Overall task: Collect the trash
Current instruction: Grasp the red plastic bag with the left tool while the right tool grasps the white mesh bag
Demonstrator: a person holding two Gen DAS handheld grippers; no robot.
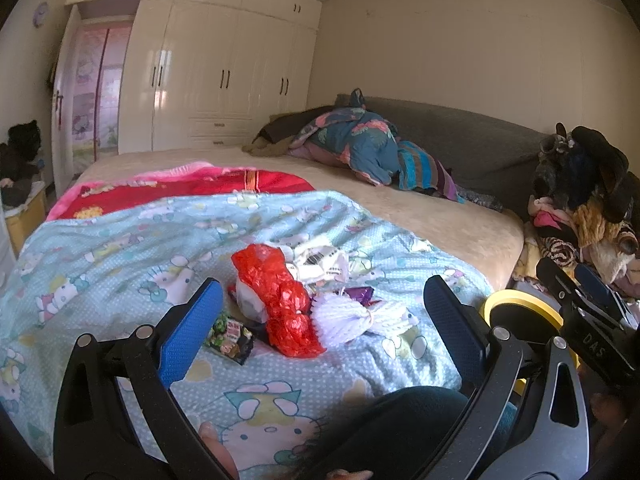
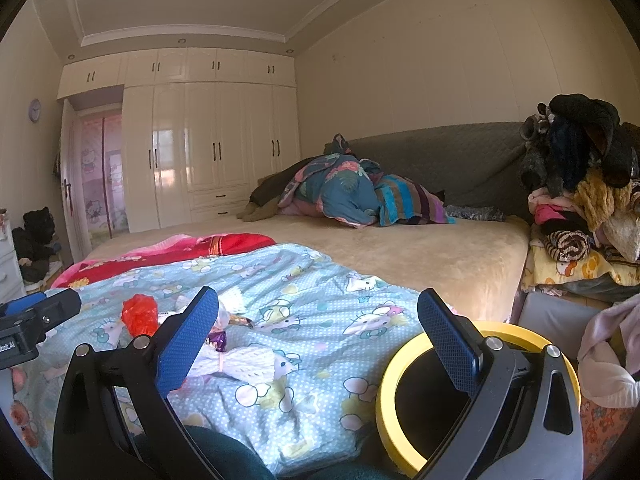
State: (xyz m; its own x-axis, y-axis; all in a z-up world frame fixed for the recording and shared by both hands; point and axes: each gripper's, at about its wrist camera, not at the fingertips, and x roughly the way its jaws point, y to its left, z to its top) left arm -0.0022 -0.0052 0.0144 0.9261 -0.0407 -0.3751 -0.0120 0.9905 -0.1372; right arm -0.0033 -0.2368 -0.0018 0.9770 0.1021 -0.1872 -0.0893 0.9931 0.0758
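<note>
Right wrist view: both claws [image 2: 316, 332] [image 1: 322, 320] gape empty; yellow bin [image 2: 390, 404] partly hidden.

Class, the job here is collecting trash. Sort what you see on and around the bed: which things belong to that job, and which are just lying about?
Part of the job:
red plastic bag
green snack wrapper
purple wrapper
white foam netting
yellow-rimmed bin

Just lying about:
blue cartoon quilt
red blanket
bundled bedding
clothes pile
</note>
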